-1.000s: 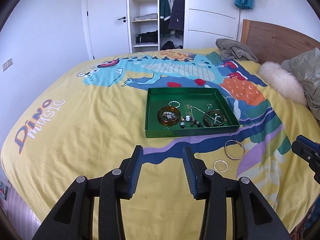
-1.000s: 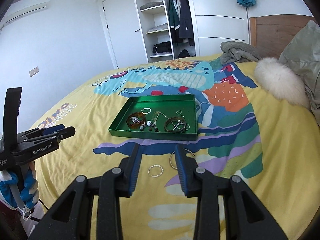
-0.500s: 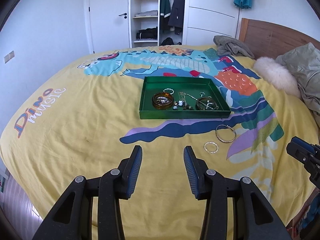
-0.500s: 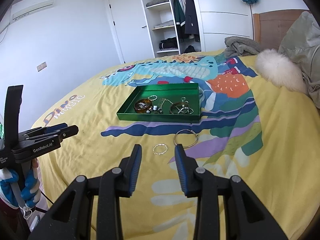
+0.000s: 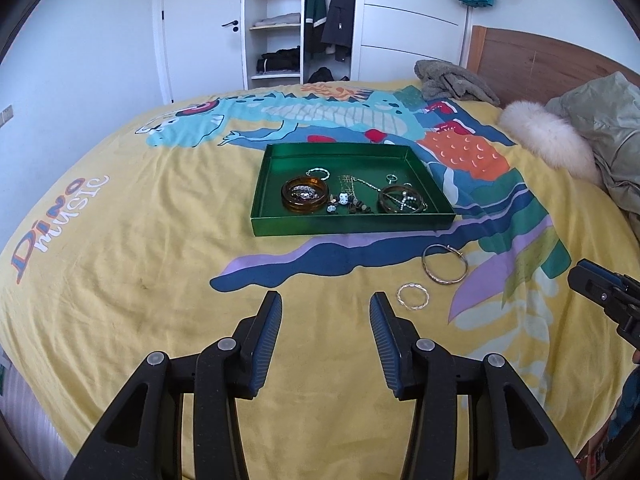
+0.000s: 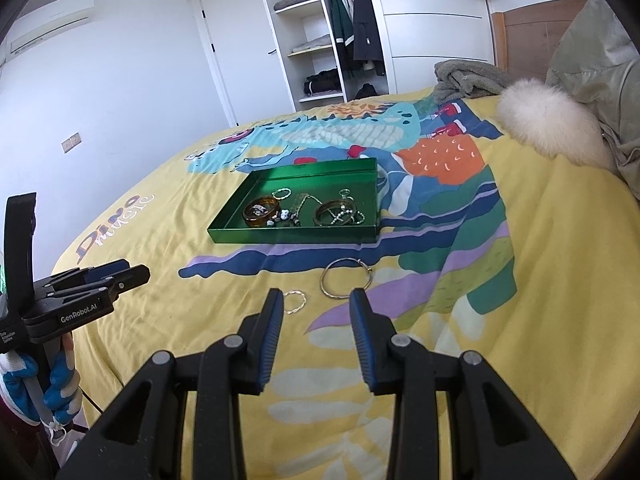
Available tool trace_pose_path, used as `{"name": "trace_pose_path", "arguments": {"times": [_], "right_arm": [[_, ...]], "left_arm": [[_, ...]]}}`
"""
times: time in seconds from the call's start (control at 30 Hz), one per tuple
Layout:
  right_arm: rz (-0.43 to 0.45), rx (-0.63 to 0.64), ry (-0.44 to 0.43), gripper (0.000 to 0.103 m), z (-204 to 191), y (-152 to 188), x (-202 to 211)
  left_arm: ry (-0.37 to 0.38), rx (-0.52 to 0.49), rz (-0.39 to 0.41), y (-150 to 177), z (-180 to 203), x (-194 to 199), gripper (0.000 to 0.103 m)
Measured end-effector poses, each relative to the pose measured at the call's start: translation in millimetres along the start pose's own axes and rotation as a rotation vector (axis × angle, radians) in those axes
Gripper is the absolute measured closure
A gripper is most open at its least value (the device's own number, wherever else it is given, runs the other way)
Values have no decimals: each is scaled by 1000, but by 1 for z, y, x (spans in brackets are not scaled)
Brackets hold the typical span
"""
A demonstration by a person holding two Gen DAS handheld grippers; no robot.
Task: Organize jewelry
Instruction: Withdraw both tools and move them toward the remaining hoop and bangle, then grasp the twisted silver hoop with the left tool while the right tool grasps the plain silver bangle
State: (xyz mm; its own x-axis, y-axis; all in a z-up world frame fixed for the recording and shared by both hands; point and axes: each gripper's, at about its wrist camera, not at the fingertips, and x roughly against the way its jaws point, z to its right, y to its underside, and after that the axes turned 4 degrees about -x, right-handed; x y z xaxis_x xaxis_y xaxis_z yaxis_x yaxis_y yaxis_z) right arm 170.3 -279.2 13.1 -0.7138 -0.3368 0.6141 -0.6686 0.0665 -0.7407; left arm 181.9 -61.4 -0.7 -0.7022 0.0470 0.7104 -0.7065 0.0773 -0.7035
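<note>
A green tray (image 5: 352,227) (image 6: 294,236) lies on the yellow dinosaur bedspread. It holds an amber bangle (image 5: 304,196), a second bangle (image 5: 402,202), small rings, beads and a chain. Two pieces lie loose on the cover in front of the tray: a thin large bangle (image 5: 440,280) (image 6: 325,286) and a small twisted ring (image 5: 401,294) (image 6: 302,300). My left gripper (image 5: 326,300) hangs open over bare cover, left of the ring, with nothing between its fingers. My right gripper (image 6: 317,296) is open just short of both loose pieces; its left finger partly hides the ring.
A white furry cushion (image 5: 548,140), an olive quilt (image 5: 604,128) and a grey garment (image 5: 452,80) lie by the wooden headboard on the right. An open wardrobe (image 5: 300,20) stands behind the bed. The bed's near edge drops off at lower left.
Both grippers have drawn back from the tray, which now looks smaller and farther off. In the right wrist view the small ring has slid left, beside the left finger. The jewelry itself has not moved.
</note>
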Motion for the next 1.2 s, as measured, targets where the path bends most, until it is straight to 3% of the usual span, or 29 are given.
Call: {"name": "trace_pose_path", "arguments": {"times": [0.23, 0.63, 0.93, 1.2], "right_arm": [[-26, -14, 21, 70, 18, -2, -28], [-122, -64, 38, 70, 55, 5, -97], [-158, -54, 1, 70, 62, -3, -145], [-217, -44, -5, 71, 63, -7, -188]], "left_arm": [[59, -36, -35, 1, 11, -33, 58], [182, -183, -148, -2, 57, -116, 58], [242, -248, -256, -4, 72, -172, 69], [262, -337, -285, 0, 81, -194, 71]]}}
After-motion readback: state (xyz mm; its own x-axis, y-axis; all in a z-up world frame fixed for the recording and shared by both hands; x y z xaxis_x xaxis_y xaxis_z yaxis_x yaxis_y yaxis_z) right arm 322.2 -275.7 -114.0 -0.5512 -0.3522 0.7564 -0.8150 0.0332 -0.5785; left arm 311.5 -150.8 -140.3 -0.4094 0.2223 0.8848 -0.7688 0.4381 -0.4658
